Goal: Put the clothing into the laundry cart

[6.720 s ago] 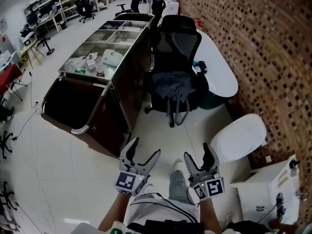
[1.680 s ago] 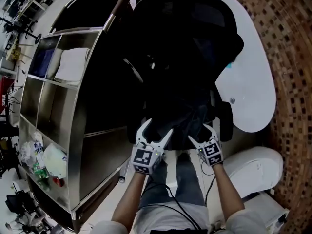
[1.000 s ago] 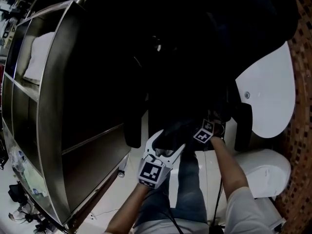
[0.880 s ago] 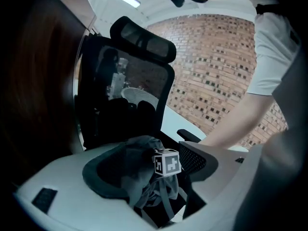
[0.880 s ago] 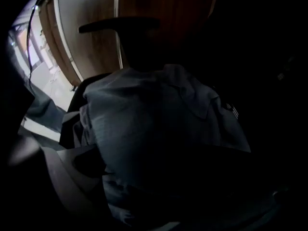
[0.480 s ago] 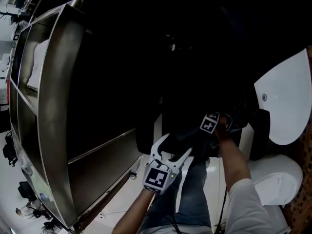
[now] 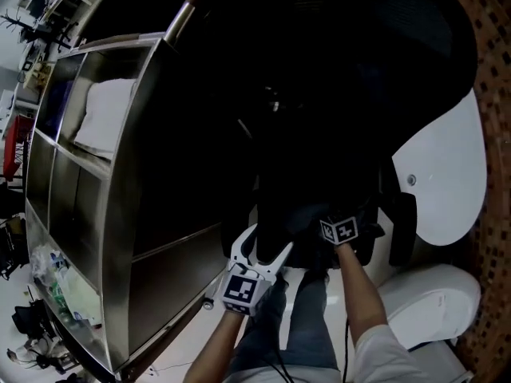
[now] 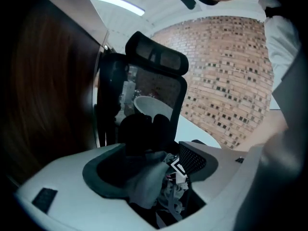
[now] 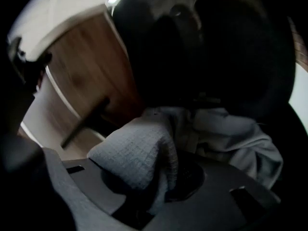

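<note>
Grey clothing (image 9: 139,150) lies bunched on the seat of a black office chair (image 7: 343,70). My right gripper (image 7: 337,223) has just been closing and is shut on a fold of this cloth (image 7: 303,214); the fabric bulges out between its jaws (image 9: 163,177). My left gripper (image 7: 263,244) stands open just left of it at the seat's front edge. Some of the cloth (image 8: 144,186) lies loosely in its wide gap (image 8: 149,170). The laundry cart (image 7: 184,134), brown with a steel top, stands close on the left.
White folded linen (image 7: 104,118) lies in one of the cart's top compartments. A white table (image 7: 447,174) and a white rounded seat (image 7: 431,302) stand to the right, against a brick wall (image 7: 495,134). The person's legs in jeans (image 7: 303,317) are below the grippers.
The right gripper has rolled so its marker cube faces up, and has closed on the clothing. The left gripper has shifted slightly beside it and stays open.
</note>
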### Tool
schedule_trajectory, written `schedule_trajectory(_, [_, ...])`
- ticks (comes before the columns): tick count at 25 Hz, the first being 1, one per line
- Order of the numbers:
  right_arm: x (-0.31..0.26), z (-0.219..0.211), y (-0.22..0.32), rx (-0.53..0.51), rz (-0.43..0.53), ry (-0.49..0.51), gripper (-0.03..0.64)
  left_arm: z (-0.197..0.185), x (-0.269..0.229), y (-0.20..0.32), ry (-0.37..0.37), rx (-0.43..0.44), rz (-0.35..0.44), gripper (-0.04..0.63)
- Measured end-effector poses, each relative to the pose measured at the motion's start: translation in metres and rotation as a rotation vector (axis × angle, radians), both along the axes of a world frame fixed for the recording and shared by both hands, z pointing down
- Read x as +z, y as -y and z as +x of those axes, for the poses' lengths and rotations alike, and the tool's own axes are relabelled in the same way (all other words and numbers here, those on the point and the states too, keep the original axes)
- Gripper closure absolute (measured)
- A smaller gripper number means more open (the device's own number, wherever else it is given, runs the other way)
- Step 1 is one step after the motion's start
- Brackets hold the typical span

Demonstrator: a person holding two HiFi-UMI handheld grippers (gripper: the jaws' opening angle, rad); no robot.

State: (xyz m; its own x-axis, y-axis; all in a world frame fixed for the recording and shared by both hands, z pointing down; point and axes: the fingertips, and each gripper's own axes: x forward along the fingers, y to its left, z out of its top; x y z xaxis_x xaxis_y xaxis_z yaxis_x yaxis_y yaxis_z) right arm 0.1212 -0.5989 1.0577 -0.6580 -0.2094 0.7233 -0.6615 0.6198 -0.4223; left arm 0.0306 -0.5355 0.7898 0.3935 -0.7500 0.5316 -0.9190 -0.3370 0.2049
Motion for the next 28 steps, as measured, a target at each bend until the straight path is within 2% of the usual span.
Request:
schedule_trajectory(4, [-0.117, 0.002, -0.022, 0.158, 0.046, 0.187, 0.488, -0.015, -0.061, -0.002, -0.096, -0.093, 0.029, 0.255])
schedule_trajectory(8, [-0.243, 0.018, -0.004, 0.257, 0.211, 0.289, 0.488, -0.030, -0.123, 0.012, -0.155, -0.121, 0.132, 0.255])
schedule_trajectory(16, [-0.475, 0.063, -0.016, 0.455, 0.512, 0.487, 0.489, -0.046, -0.229, -0.014, -0.246, -0.140, 0.296, 0.255])
schedule_trajectory(22, [-0.593, 0.079, -0.044, 0.469, 0.688, 0.505, 0.489, -0.036, -0.316, -0.032, -0.176, -0.059, 0.460, 0.255])
schedule_trajectory(24, [-0.624, 0.083, -0.061, 0.477, 0.735, 0.546, 0.489, -0.038, -0.339, -0.042, -0.143, -0.050, 0.521, 0.255])
schedule_trajectory(28, [-0.678, 0.083, -0.086, 0.448, 0.837, 0.609, 0.489, -0.047, -0.386, -0.058, -0.131, -0.090, 0.599, 0.256])
